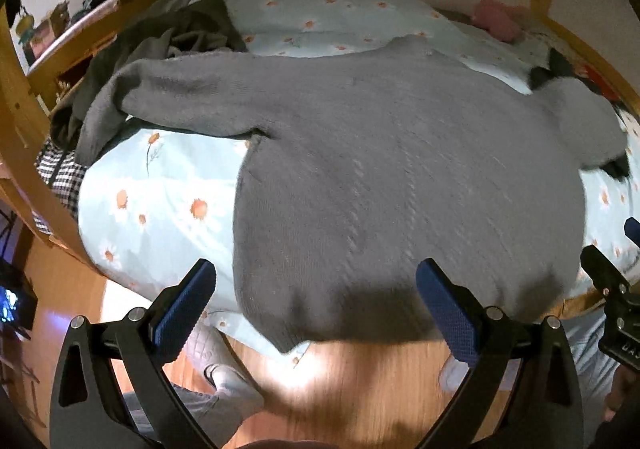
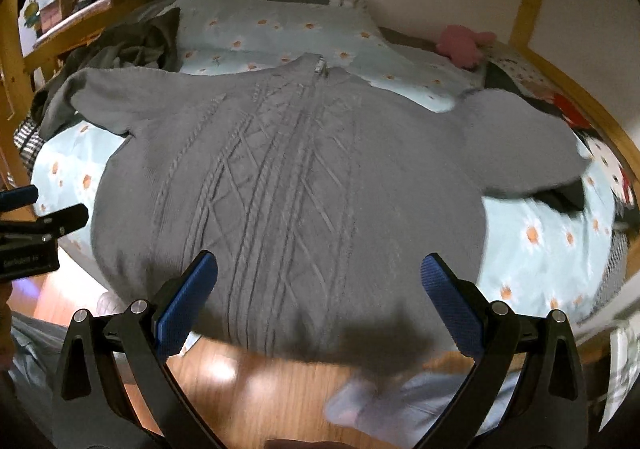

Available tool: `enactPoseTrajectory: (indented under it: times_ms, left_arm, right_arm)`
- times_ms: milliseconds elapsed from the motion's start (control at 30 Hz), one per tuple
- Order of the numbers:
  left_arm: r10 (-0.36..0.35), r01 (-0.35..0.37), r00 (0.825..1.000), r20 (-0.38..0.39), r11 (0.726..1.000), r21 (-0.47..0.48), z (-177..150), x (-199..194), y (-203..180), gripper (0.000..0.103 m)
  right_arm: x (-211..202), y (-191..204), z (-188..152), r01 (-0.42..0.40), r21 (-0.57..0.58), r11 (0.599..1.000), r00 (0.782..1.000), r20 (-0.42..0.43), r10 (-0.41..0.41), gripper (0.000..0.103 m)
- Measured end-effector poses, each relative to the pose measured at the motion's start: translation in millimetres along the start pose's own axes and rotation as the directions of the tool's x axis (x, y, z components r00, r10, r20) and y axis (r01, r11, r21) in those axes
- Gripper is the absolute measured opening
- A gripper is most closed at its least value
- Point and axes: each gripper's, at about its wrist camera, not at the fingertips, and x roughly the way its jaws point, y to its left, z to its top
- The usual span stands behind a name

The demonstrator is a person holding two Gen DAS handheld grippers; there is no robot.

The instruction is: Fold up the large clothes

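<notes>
A large grey cable-knit sweater point(image 1: 380, 177) lies spread flat, front up, on the bed, with its hem hanging over the near edge. It also shows in the right wrist view point(image 2: 288, 185), zipper collar at the far side, both sleeves spread outward. My left gripper point(image 1: 316, 305) is open and empty, held above the hem at its left part. My right gripper point(image 2: 320, 301) is open and empty, above the hem near its middle. The right gripper shows at the right edge of the left wrist view point(image 1: 616, 289); the left gripper shows at the left edge of the right wrist view point(image 2: 36, 233).
The bed has a light blue daisy-print cover point(image 1: 168, 185) and a wooden frame point(image 1: 24, 153). A dark heap of clothes point(image 1: 168, 37) lies at the far left, a pink plush point(image 2: 460, 45) at the far right. Wooden floor point(image 1: 340, 389) and the person's feet lie below.
</notes>
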Motion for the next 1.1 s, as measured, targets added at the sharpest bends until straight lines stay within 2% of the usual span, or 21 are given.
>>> enactPoseTrajectory:
  times_ms: [167, 300, 433, 533, 667, 933, 1033, 1100]
  left_arm:
    - [-0.022, 0.019, 0.999, -0.030, 0.995, -0.094, 30.5, 42.4, 35.4, 0.099]
    - [-0.068, 0.058, 0.997, -0.041, 0.974, -0.218, 55.4, 74.6, 79.2, 0.098]
    - [-0.046, 0.035, 0.998, -0.033, 0.963, -0.267, 74.1, 95.0, 115.0, 0.098]
    - [-0.049, 0.037, 0.998, -0.029, 0.947, -0.318, 88.1, 111.3, 146.7, 0.098]
    - [-0.067, 0.051, 0.997, -0.032, 0.930, -0.364, 105.4, 132.9, 178.9, 0.098]
    - [-0.114, 0.094, 0.993, -0.030, 0.918, -0.385, 118.0, 162.3, 213.3, 0.098]
    - [-0.111, 0.097, 0.994, -0.009, 0.903, -0.420, 126.8, 166.8, 230.4, 0.098]
    - [-0.116, 0.106, 0.993, 0.004, 0.888, -0.447, 131.2, 171.1, 241.6, 0.098]
  right_arm:
    - [44.2, 32.8, 37.3, -0.048, -0.081, 0.996, 0.999, -0.008, 0.047, 0.100]
    - [68.7, 68.9, 57.3, -0.102, -0.162, 0.982, 0.995, 0.006, 0.104, 0.100]
    - [85.7, 113.8, 70.7, -0.163, -0.251, 0.954, 0.983, 0.037, 0.178, 0.100]
    - [95.2, 153.3, 78.2, -0.193, -0.342, 0.920, 0.967, 0.095, 0.238, 0.100]
    - [116.2, 210.3, 84.0, -0.182, -0.474, 0.861, 0.952, 0.134, 0.274, 0.100]
    - [148.4, 292.5, 102.3, -0.086, -0.582, 0.808, 0.949, 0.201, 0.245, 0.100]
    - [163.8, 317.9, 106.7, -0.084, -0.658, 0.748, 0.945, 0.185, 0.269, 0.100]
    - [175.4, 333.9, 110.7, -0.041, -0.689, 0.724, 0.955, 0.185, 0.230, 0.100]
